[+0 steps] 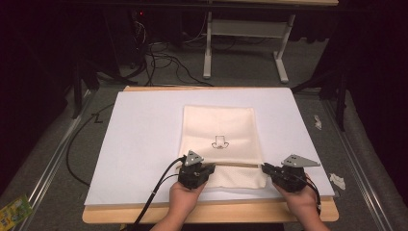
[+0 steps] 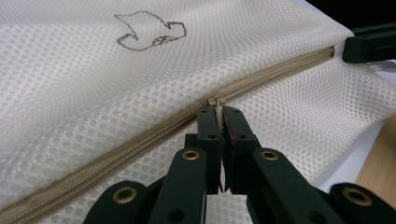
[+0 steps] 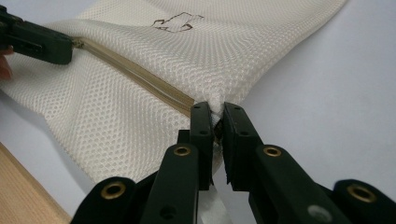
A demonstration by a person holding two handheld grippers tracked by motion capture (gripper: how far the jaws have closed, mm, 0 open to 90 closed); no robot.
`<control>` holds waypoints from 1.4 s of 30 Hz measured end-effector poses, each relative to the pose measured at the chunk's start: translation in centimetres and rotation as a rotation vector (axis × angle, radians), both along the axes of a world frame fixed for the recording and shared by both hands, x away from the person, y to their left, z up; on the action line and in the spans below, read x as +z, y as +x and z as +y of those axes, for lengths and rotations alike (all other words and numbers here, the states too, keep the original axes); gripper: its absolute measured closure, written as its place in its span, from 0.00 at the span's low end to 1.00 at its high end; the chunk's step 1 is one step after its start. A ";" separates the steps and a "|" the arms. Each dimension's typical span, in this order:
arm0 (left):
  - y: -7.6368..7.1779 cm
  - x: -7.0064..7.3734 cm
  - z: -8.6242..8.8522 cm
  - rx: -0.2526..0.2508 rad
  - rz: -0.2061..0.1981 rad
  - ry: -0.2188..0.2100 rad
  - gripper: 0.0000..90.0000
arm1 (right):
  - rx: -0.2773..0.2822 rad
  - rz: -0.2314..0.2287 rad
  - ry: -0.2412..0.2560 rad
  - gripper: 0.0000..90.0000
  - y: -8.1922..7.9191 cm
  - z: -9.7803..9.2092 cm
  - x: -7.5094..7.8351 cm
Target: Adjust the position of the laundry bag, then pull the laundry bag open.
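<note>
I had two tools at work, one in each hand, both at the near end of one cream mesh bag (image 1: 219, 130) that lay flat on a white sheet (image 1: 144, 139) covering the wooden surface (image 1: 211, 214). The bag sat near the middle of the sheet, slightly toward the near edge, and carried one small outlined emblem (image 1: 221, 142) stitched on its upper face.

One tan zipper (image 2: 140, 140) ran left to right across the bag close to its near end. My left tool (image 1: 196, 174) was at the left end of that line, its jaws pressed together on the small metal zipper pull (image 2: 217, 103), which stood up thin between the tips in the left gripper view. My left hand (image 1: 185, 196) came in from the near edge behind it, with one black cable (image 1: 156, 187) trailing off to the near left.

My right tool (image 1: 284, 175) was at the bag's right edge, where the zipper ended. Its jaws were closed on a bunched pinch of mesh at the bag corner (image 3: 215, 103), the fabric puckering into the grip. My right hand (image 1: 300, 202) held it from the near right. In the right gripper view my left tool showed far off at the zipper's other end.

On the grey floor beyond the surface lay two crumpled white scraps (image 1: 337, 180) on the right and one green packet (image 1: 14, 209) at the near left.
</note>
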State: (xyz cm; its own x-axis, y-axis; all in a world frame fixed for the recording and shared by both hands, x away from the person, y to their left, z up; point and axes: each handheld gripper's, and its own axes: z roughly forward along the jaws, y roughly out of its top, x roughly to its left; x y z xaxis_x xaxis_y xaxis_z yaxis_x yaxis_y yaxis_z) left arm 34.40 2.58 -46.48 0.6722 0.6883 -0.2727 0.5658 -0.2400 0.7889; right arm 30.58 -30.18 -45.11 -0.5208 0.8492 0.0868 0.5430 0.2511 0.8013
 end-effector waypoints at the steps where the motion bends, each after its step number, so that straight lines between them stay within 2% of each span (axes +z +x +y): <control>1: 0.0 0.0 0.3 0.006 0.003 -0.004 0.97 | -0.006 0.001 -0.003 0.94 0.1 0.1 0.0; 6: 0.4 -0.3 1.8 0.032 0.020 -0.009 0.97 | -0.005 -0.004 -0.003 0.94 0.4 0.0 0.0; 10: 0.2 -0.4 2.1 0.030 0.026 -0.006 0.97 | -0.010 0.012 0.001 0.94 0.3 -0.2 -0.3; 15: -0.1 -0.6 2.2 0.029 0.025 -0.007 0.97 | -0.008 0.007 0.005 0.94 0.3 -0.2 -0.2; 18: 0.1 -0.6 3.0 0.045 0.027 -0.001 0.97 | -0.015 0.005 -0.003 0.94 0.5 -0.3 -0.1; 20: 0.2 -0.4 4.2 0.060 0.031 0.016 0.97 | -0.035 0.012 0.003 0.94 0.8 -0.6 -0.2; 23: 0.4 0.2 6.6 0.072 0.017 0.069 0.97 | -0.043 0.016 0.003 0.94 1.0 -0.9 -0.3; 25: 0.3 0.7 8.0 0.076 0.011 0.088 0.97 | -0.048 0.020 -0.001 0.94 1.0 -1.2 -0.4; 29: 0.0 0.6 10.8 0.064 0.015 0.100 0.97 | -0.048 0.021 0.009 0.93 1.1 -1.3 -0.4; 31: -0.2 0.0 11.4 0.063 0.033 0.078 0.97 | -0.039 0.024 0.006 0.93 1.2 -1.0 -0.4; 32: -0.1 -0.3 11.7 0.066 0.066 0.052 0.97 | -0.039 0.025 0.001 0.93 1.2 -0.8 -0.4; 34: 0.0 -0.4 12.0 0.059 0.090 0.035 0.97 | -0.041 0.022 -0.014 0.93 1.2 -0.5 -0.4; 37: -0.3 -0.5 11.8 0.035 0.073 0.073 0.97 | -0.047 0.036 -0.021 0.92 1.2 -0.4 -0.7; 39: -0.5 -0.4 11.8 0.045 0.057 0.072 0.96 | -0.048 0.047 -0.028 0.89 1.2 -0.5 -1.0; 40: -0.4 -0.2 12.2 0.047 0.049 0.047 0.90 | -0.045 0.049 -0.031 0.85 1.2 -0.6 -1.1; 42: -0.5 0.3 13.0 0.057 0.022 -0.002 0.74 | -0.035 0.043 -0.002 0.69 1.1 -1.1 -1.3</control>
State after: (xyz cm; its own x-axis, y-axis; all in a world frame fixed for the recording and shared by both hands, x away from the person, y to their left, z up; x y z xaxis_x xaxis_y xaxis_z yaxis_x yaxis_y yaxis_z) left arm 33.94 15.61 -46.18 0.6255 0.7249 -0.2886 0.5957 -0.2048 0.7766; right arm 31.68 -31.24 -46.37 -0.4863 0.8672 0.1068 0.5852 0.2325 0.7768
